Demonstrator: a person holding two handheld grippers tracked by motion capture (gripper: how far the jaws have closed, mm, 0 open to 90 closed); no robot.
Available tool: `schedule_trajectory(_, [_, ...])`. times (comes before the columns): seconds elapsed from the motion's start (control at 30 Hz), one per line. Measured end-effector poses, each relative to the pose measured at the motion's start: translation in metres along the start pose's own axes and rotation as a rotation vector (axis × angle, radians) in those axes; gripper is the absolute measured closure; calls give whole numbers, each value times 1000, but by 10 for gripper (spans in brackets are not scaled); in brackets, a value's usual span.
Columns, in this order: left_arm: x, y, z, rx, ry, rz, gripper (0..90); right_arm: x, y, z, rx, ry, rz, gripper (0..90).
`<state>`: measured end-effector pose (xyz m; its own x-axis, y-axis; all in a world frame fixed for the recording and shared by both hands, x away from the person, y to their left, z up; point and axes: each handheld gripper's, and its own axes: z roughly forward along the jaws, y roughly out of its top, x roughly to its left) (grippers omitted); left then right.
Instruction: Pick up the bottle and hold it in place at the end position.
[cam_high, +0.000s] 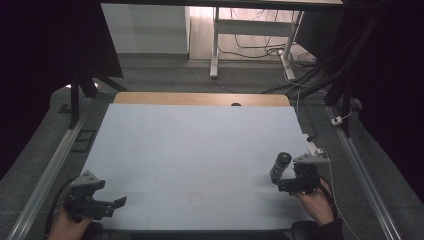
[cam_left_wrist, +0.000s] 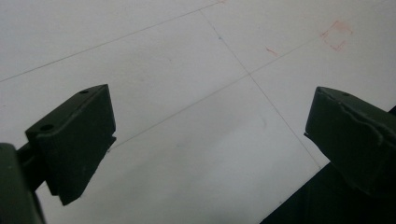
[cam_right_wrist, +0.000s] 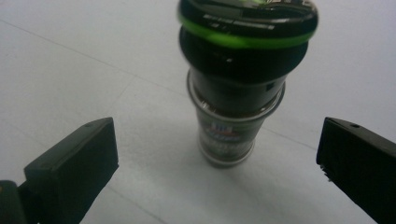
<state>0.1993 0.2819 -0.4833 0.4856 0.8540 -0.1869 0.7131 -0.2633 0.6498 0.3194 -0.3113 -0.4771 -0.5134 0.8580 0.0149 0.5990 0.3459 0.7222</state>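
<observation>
**Approach to the bottle, grasp not yet made**

While the left gripper (cam_high: 102, 204) sat low at the near left corner of the table (cam_high: 190, 145), its jaws were spread wide over bare surface and held nothing. Further right, near the table's right edge, the bottle (cam_high: 280, 166) stood upright, dark cap with a green ring on top. The right gripper (cam_right_wrist: 217, 154) faced it just short, jaws fully apart, not touching. Judged step: pre-grasp. Next move likely calls for easing forward until the jaws flank the bottle's body, then closing squarely.
</observation>
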Motion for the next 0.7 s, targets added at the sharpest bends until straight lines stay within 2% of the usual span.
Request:
schedule_trajectory(0.13, [0, 0, 0, -1, -1, -2, 30, -5, 2, 9, 23, 0, -10, 0])
schedule_trajectory(0.37, [0, 0, 0, 0, -1, -3, 30, -15, 2, 22, 47, 24, 5, 0])
schedule_trajectory(0.43, [1, 0, 0, 0, -2, -3, 30, -16, 2, 25, 56, 31, -6, 0])
schedule_trajectory(0.57, [1, 0, 0, -2, -3, -6, 31, -18, 3, 29, 70, 30, -35, 79])
schedule_trajectory(0.7, [1, 0, 0, -1, -3, -6, 30, -19, 4, 28, 60, 39, -44, 217])
